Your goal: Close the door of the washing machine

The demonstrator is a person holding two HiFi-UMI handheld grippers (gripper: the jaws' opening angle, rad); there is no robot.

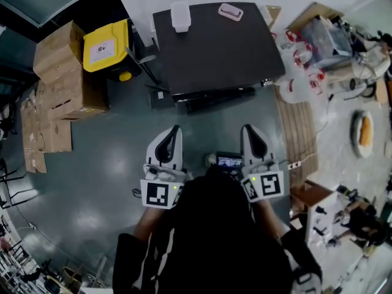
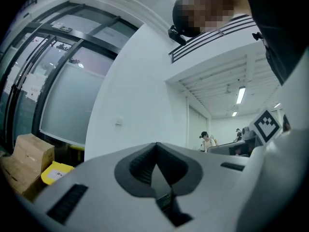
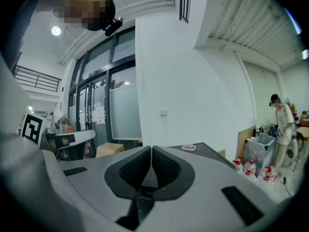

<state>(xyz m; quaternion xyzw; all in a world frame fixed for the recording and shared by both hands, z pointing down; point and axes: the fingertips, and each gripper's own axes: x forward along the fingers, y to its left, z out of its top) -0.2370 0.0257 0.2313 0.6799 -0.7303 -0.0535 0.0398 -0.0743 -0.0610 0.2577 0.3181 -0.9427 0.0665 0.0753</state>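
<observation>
The washing machine (image 1: pixel 214 48) stands ahead of me, seen from above as a dark flat top; a dark strip along its front edge (image 1: pixel 214 98) is all that shows of the door side. My left gripper (image 1: pixel 174 131) and right gripper (image 1: pixel 250 131) are held side by side in front of my body, well short of the machine, touching nothing. Both point roughly level. In the left gripper view the jaws (image 2: pixel 155 146) meet at the tips with nothing between them. In the right gripper view the jaws (image 3: pixel 151 150) are likewise shut and empty, with the machine's top (image 3: pixel 207 152) beyond them.
A white container (image 1: pixel 180 16) and a small pink dish (image 1: pixel 231 11) sit on the machine. Cardboard boxes (image 1: pixel 61 72) and a yellow bin (image 1: pixel 105 45) stand to its left. Jugs (image 1: pixel 303 60) and clutter lie to its right. A person (image 3: pixel 282 124) stands far right.
</observation>
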